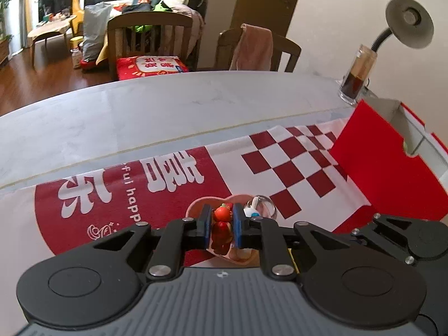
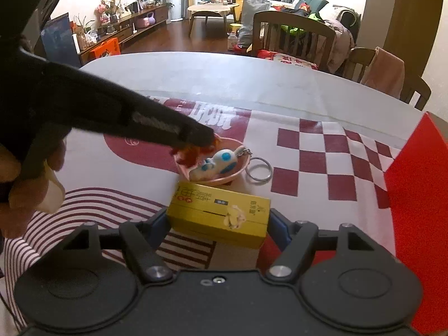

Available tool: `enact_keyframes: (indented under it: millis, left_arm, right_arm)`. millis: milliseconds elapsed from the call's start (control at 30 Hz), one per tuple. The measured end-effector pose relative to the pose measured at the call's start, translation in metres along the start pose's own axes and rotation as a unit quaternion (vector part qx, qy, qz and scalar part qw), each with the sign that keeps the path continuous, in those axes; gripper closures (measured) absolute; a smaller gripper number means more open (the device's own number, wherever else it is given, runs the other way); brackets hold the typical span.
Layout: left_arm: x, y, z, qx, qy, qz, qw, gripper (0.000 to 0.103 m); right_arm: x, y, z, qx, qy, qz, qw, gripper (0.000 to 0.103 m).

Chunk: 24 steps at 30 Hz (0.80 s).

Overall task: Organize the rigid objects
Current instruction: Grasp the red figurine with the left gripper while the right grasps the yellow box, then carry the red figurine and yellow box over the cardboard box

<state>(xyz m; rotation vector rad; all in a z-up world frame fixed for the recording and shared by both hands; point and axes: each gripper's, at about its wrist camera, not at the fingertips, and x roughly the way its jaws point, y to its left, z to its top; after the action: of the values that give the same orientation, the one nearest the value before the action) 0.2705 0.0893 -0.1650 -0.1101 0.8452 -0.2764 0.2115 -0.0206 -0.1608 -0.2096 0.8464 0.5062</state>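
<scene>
My left gripper (image 1: 221, 218) is shut on a small red and orange toy figure (image 1: 222, 213) and holds it over a pink heart-shaped dish (image 1: 193, 205). In the right wrist view the left gripper (image 2: 208, 141) reaches into the dish (image 2: 236, 169) from the left. A white and blue toy keychain (image 2: 217, 163) lies in the dish, its metal ring (image 2: 259, 168) hanging out onto the mat. My right gripper (image 2: 218, 222) is shut on a yellow box (image 2: 219, 214) just in front of the dish.
A red open box (image 1: 392, 162) stands at the right, also seen in the right wrist view (image 2: 420, 196). A glass jar (image 1: 355, 78) and a suction-cup holder (image 1: 408, 22) stand at the far right. Chairs (image 2: 294, 33) stand beyond the table's far edge.
</scene>
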Motion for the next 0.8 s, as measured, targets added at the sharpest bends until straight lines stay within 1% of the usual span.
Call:
enact_keyframes:
  millis: [133,400,567,800]
  left_arm:
    - [-0.013,0.002,0.003,-0.007,-0.003,0.003,1.0000,0.088]
    - [-0.051,-0.003,0.008,-0.022,-0.012,0.003,0.9997,0.088]
    - [-0.076,-0.018,0.013,-0.021,-0.018,0.002,0.9996,0.088]
    - [-0.106,-0.052,0.024,-0.001,-0.032,-0.006,0.9995,0.088]
  right_arm:
    - [-0.018,-0.004,0.001,0.004,-0.006,-0.004,1.000,0.030]
    - [-0.069,-0.015,0.004,0.002,-0.025,0.004,1.000,0.030]
    - [-0.100,-0.027,0.006,-0.005,-0.037,0.007,0.999,0.030]
    - [-0.140,-0.051,0.007,-0.011,-0.054,0.005,0.998,0.030]
